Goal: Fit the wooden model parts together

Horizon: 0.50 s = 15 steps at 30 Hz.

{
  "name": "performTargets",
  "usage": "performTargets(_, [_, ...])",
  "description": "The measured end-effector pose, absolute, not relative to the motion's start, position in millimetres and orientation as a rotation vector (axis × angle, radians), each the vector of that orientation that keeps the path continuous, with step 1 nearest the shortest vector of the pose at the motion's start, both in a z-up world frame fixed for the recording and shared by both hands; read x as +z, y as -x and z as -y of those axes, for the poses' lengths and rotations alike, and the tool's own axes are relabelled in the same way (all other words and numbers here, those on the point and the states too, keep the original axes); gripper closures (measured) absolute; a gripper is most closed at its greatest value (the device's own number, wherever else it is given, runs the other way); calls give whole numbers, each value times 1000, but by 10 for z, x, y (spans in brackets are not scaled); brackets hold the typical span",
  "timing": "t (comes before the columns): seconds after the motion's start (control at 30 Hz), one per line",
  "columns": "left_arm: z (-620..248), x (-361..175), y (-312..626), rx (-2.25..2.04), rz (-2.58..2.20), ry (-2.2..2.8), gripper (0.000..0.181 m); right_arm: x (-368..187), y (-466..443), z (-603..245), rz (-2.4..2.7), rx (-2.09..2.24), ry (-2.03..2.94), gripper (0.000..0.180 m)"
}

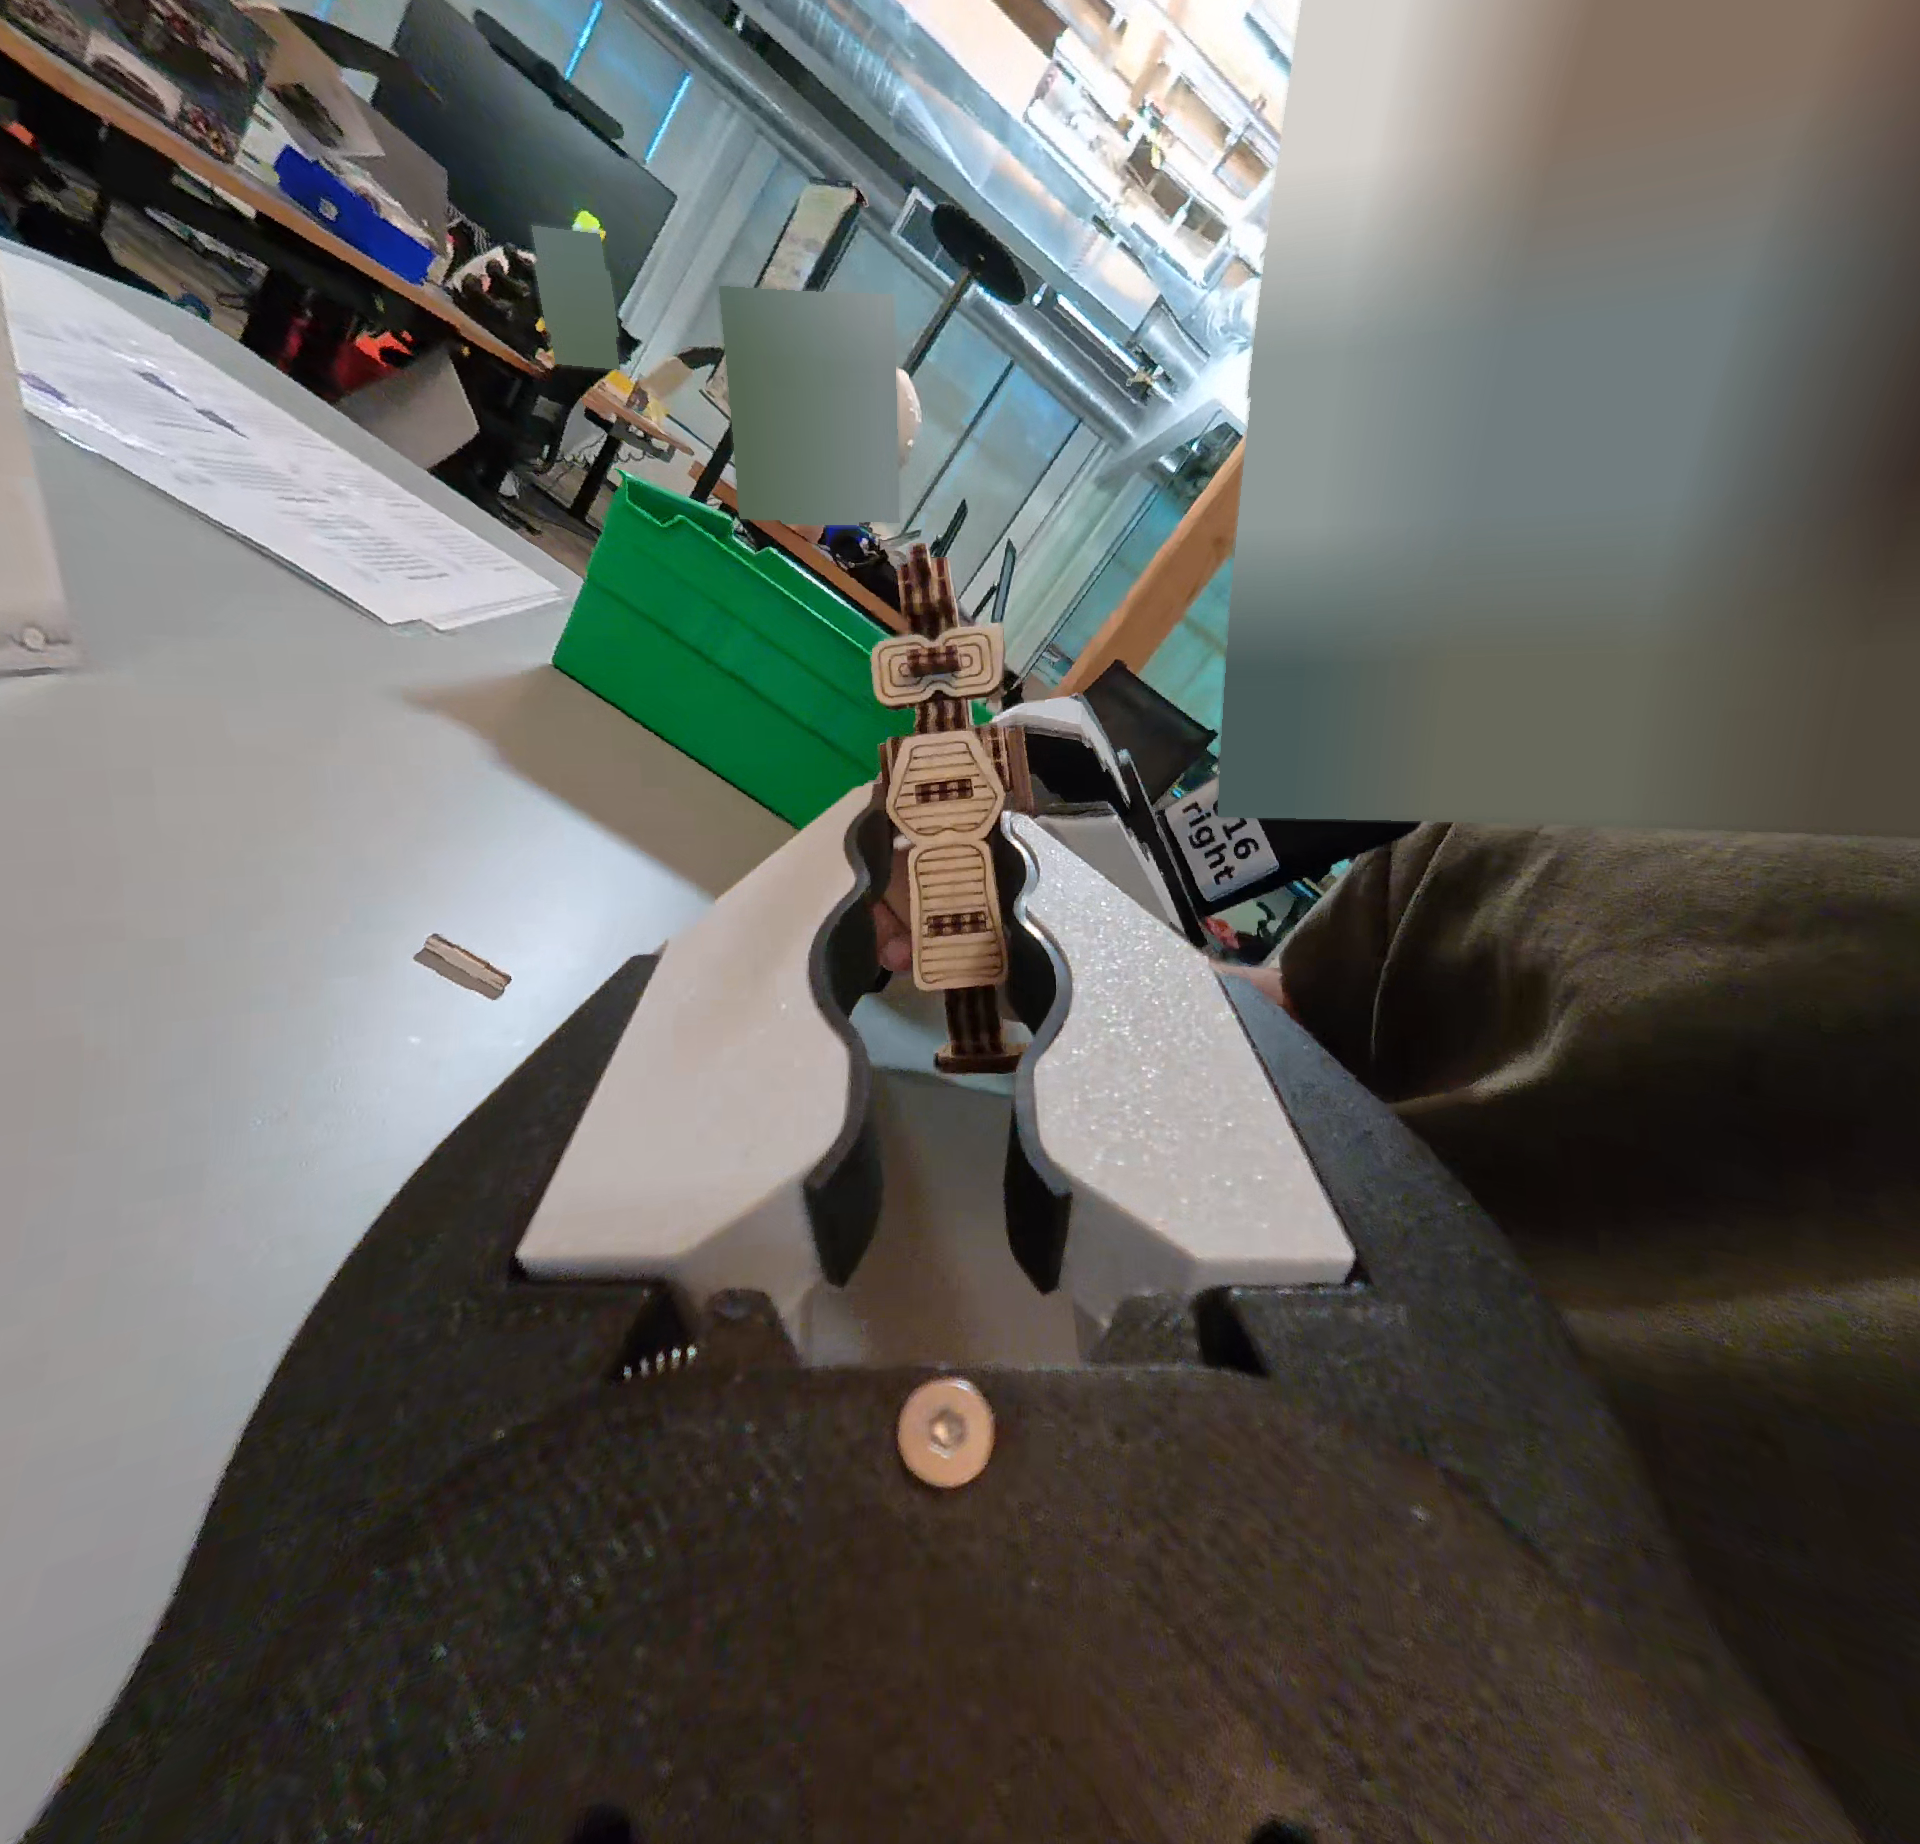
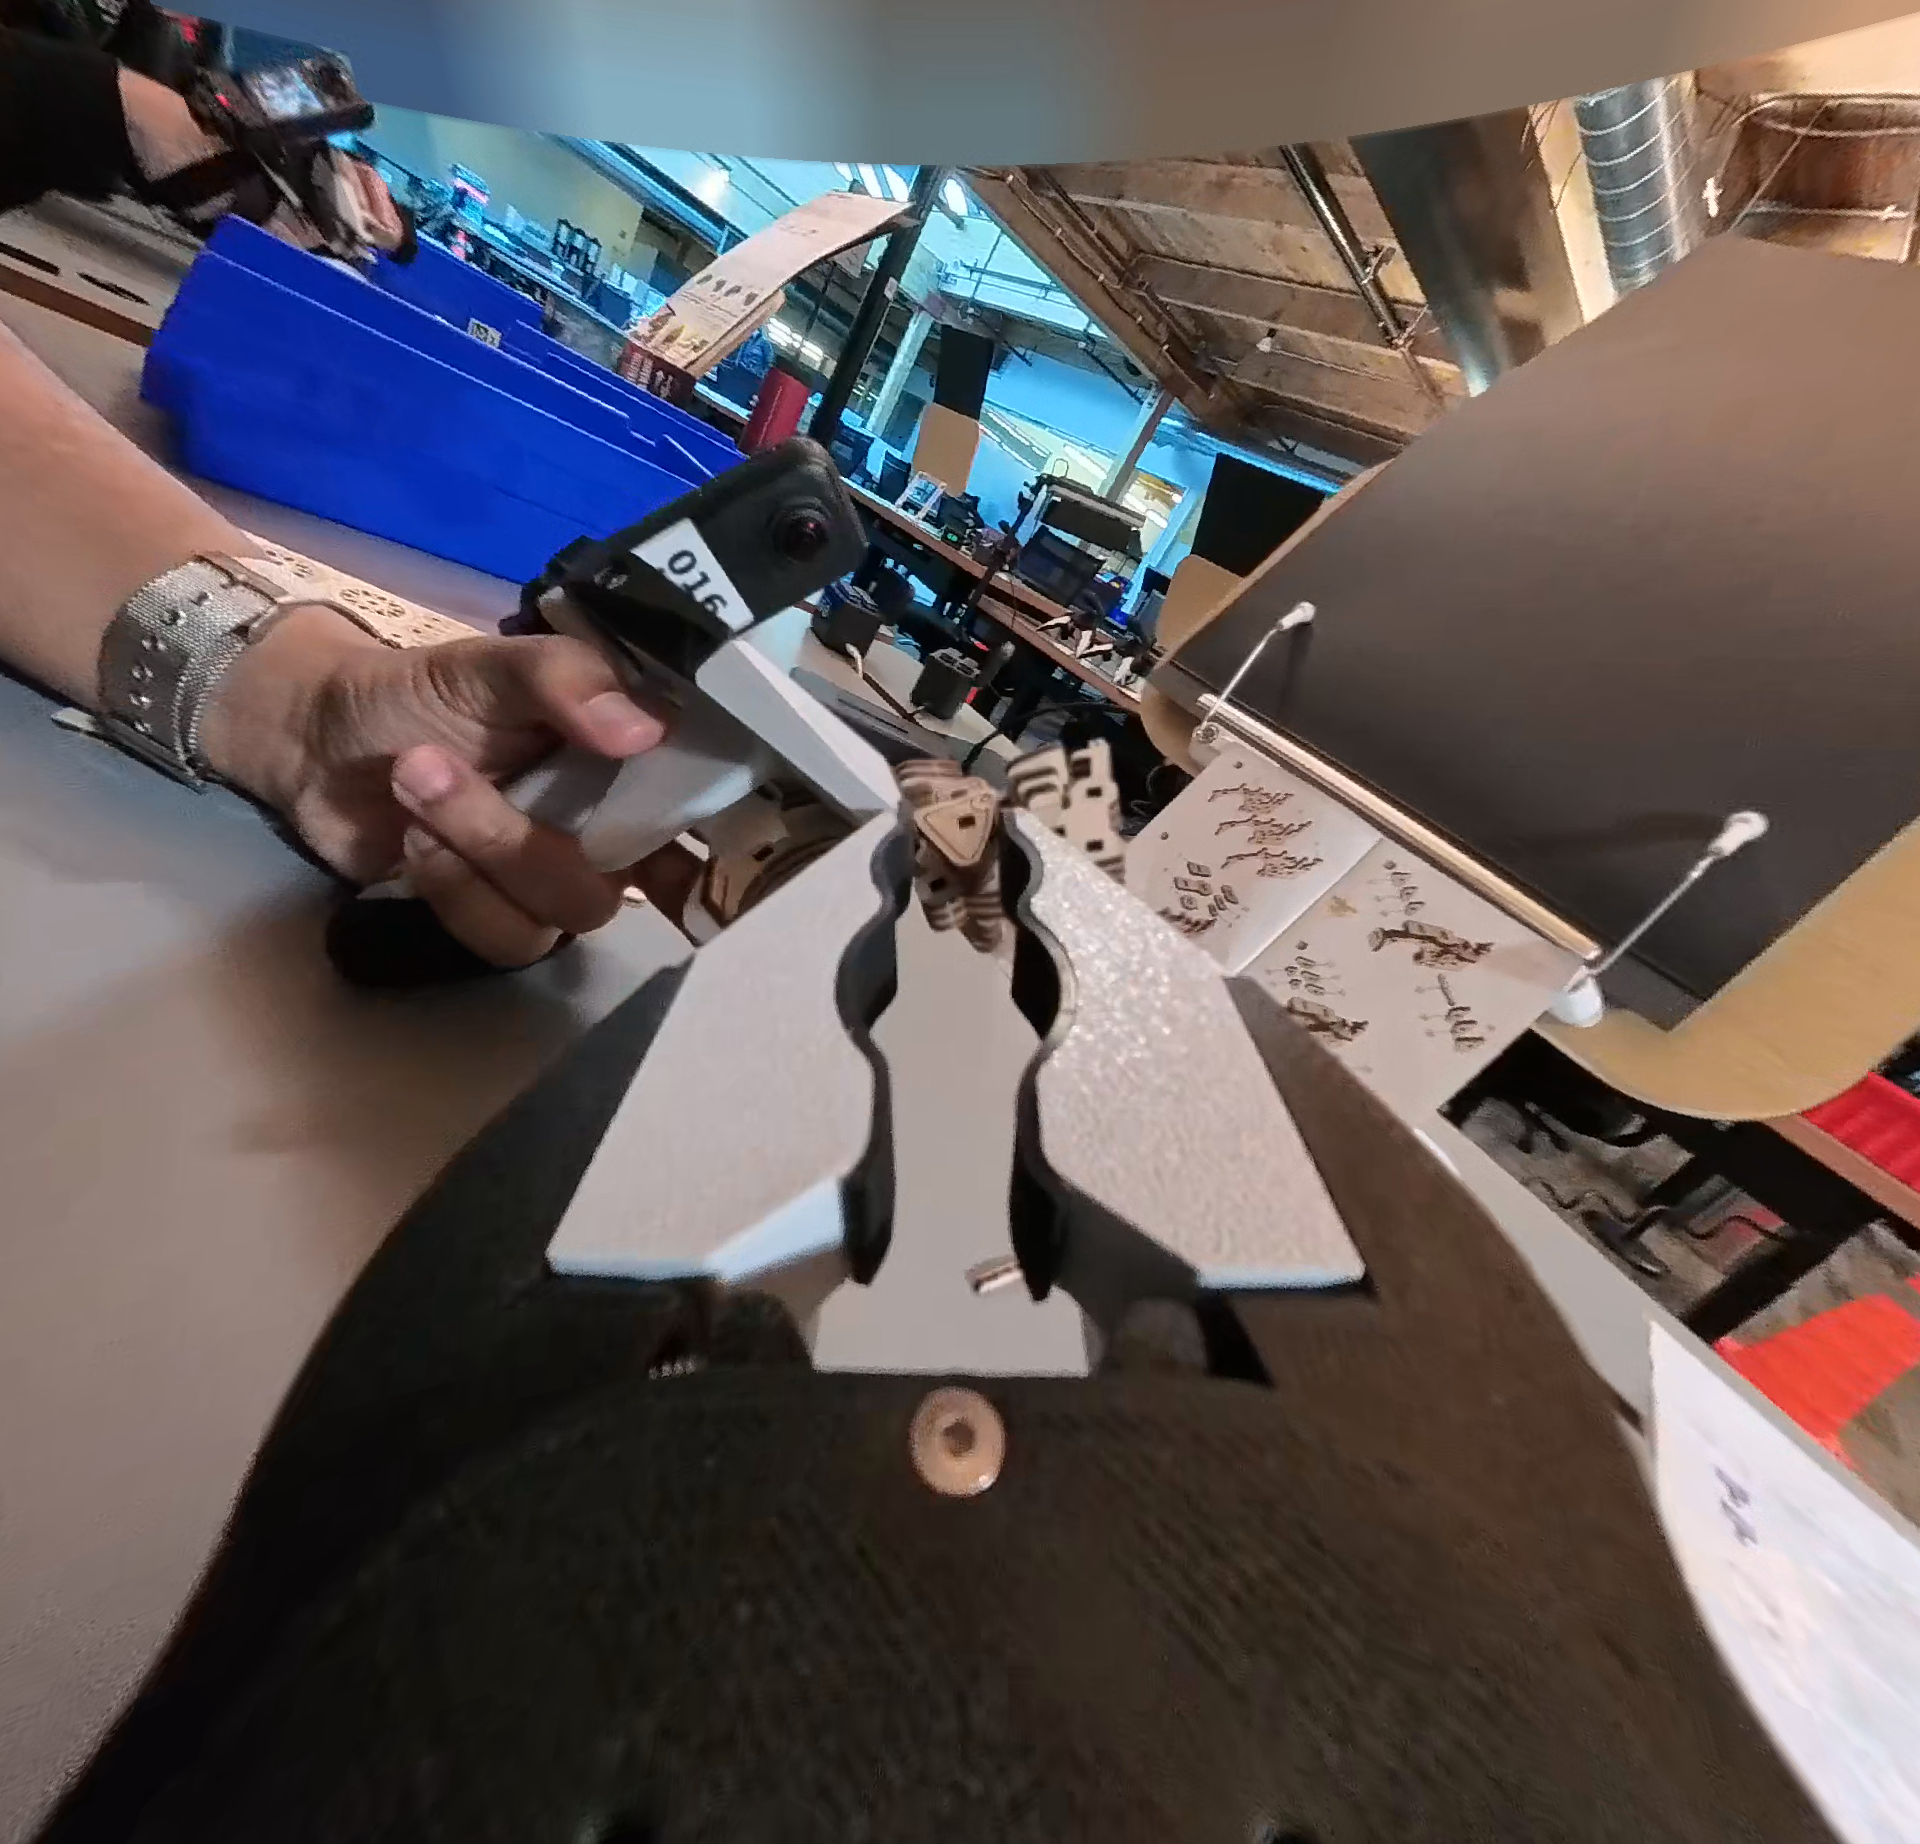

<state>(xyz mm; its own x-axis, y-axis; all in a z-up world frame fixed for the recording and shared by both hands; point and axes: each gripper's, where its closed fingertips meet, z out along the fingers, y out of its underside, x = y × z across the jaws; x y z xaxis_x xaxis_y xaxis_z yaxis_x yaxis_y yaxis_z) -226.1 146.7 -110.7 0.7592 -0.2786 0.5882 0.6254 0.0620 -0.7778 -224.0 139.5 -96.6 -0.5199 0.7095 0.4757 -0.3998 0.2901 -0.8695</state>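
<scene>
The left tongs [image 1: 940, 921] pinch a wooden model part [image 1: 948, 807] that stands upright at 12 o'clock between their tips. The right tongs [image 2: 954, 875] grip a second wooden piece [image 2: 956, 859] (partly hidden by the fingers). A small loose sliver [image 1: 463, 966] lies on the grey worktop [image 1: 260, 963] at 9 o'clock, well apart

right gripper [image 2: 951, 849] | jaws clamp wooden model [image 2: 951, 844] | table [image 2: 156, 1015]
</scene>
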Motion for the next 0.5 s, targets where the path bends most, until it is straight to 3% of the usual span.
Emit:
performTargets(0.03, [-1453,-1094,2283,-700,322,1328,166,-958,2246,-1405,1574,1411,290,166])
performTargets(0.5, [-1429,-1069,2339,-754,346,1283,166,-921,2249,-1453,1549,1410,319,169])
